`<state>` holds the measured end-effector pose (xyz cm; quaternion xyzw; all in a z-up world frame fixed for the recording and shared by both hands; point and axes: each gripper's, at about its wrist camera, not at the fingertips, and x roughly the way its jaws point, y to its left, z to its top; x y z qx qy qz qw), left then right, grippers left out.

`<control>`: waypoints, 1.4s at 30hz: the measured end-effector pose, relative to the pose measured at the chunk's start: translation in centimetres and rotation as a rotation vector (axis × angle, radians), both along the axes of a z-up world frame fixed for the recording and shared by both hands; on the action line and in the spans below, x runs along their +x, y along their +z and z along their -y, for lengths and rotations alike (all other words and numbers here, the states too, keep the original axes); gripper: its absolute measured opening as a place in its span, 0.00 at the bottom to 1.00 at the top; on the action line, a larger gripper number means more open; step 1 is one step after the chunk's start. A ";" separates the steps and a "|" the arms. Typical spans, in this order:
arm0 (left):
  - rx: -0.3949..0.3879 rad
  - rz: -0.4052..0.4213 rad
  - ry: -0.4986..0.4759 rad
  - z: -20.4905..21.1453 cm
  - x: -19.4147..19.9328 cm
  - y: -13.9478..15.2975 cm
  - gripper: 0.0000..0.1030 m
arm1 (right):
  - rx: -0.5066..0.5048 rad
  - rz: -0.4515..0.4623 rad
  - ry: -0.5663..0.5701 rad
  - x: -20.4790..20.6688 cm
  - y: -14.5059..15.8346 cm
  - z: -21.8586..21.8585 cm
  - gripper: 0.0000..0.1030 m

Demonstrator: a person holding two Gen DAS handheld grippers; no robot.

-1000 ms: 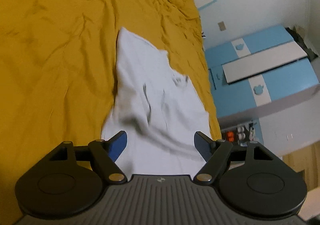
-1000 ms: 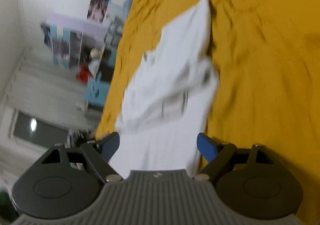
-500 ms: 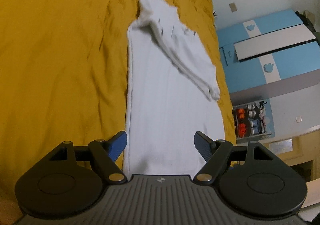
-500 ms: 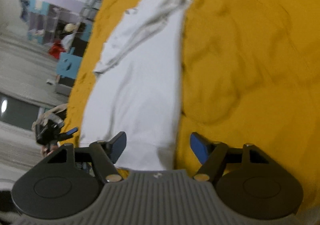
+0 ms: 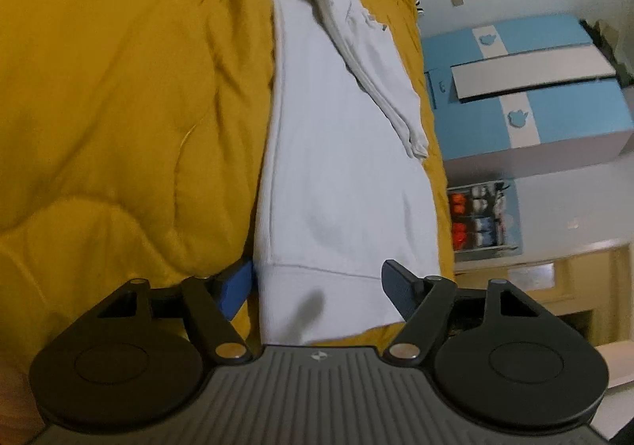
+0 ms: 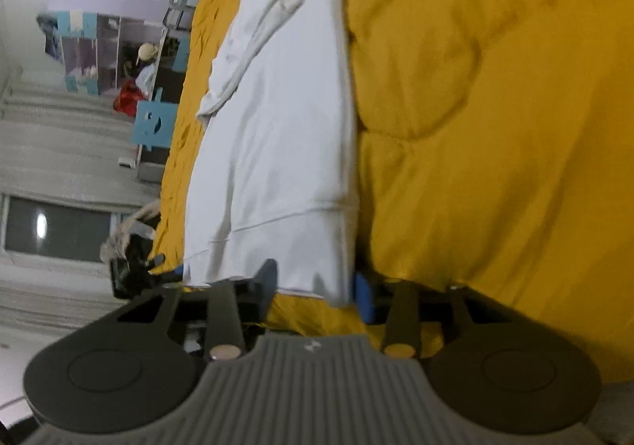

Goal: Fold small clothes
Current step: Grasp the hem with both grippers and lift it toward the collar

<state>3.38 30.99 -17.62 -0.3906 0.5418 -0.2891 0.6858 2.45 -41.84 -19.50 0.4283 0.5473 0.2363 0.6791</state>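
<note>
We see a white garment [image 6: 277, 136] stretched lengthwise near the left edge of the yellow bedspread [image 6: 495, 128], a sleeve [image 6: 253, 48] folded across its far half. Our right gripper [image 6: 313, 286] straddles the hem at the near end, jaws apart, blue pads [image 6: 362, 296] on either side of the cloth. The other gripper [image 6: 134, 266] sits by the hem's left corner.

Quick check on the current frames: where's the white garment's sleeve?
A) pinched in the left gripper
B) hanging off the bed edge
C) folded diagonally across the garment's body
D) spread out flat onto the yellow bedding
C: in the left wrist view the sleeve lies slanted over the body of the white garment, its cuff ending on the fabric near the edge by the yellow bedding; the left gripper is open at the hem.
</note>
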 end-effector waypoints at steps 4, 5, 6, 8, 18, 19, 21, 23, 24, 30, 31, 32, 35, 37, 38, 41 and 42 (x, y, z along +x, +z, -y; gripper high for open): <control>-0.043 -0.047 0.044 -1.1 0.3 -1.1 0.67 | 0.050 -0.008 -0.067 -1.0 -1.5 0.5 0.21; -0.057 -0.051 0.049 -1.1 0.4 -1.3 0.67 | 0.050 -0.003 -0.070 -1.2 -1.6 0.5 0.20; -0.060 -0.053 0.048 -1.0 0.5 -1.5 0.66 | 0.048 0.004 -0.069 -1.4 -1.5 0.5 0.20; -0.051 -0.082 0.050 -0.6 0.9 -2.2 0.61 | 0.044 0.011 -0.067 -1.6 -1.4 0.7 0.20; -0.117 -0.120 0.169 -0.2 0.2 -2.9 0.14 | 0.051 0.050 -0.096 -1.4 -0.4 0.8 0.03; -0.153 -0.093 0.181 -0.1 0.1 -2.3 0.14 | 0.061 0.060 -0.107 -1.4 -0.2 0.8 0.03; -0.224 -0.053 0.207 0.2 0.4 -1.4 0.14 | 0.073 0.098 -0.130 -1.1 0.6 0.6 0.03; -0.278 -0.015 0.226 1.0 1.0 -0.4 0.14 | 0.080 0.153 -0.133 -0.6 1.8 0.5 0.03; -0.297 0.009 0.230 1.4 1.4 0.1 0.14 | 0.083 0.173 -0.137 -0.2 2.3 0.3 0.03; -0.512 0.042 0.287 3.4 5.9 1.5 0.14 | 0.128 0.233 -0.204 3.1 4.9 -0.5 0.03; -0.502 0.052 0.291 3.7 6.8 1.9 0.14 | 0.124 0.248 -0.208 3.8 5.4 -0.7 0.03; -0.492 0.061 0.295 3.8 7.5 2.2 0.14 | 0.118 0.261 -0.211 4.4 5.8 -0.6 0.03; -0.517 0.069 0.312 4.2 10.2 2.6 0.14 | 0.132 0.279 -0.236 6.7 6.6 -0.8 0.03; -0.528 0.073 0.337 4.4 11.6 2.9 0.14 | 0.146 0.296 -0.265 7.9 7.1 -0.4 0.03; -0.526 0.079 0.349 4.4 12.3 3.1 0.14 | 0.157 0.307 -0.280 8.6 7.3 -0.2 0.03; -0.528 0.080 0.384 4.3 14.5 3.5 0.11 | 0.187 0.331 -0.328 10.6 8.0 -0.3 0.03; -0.529 0.077 0.391 4.1 15.2 3.5 0.11 | 0.196 0.336 -0.341 11.2 8.1 -0.1 0.03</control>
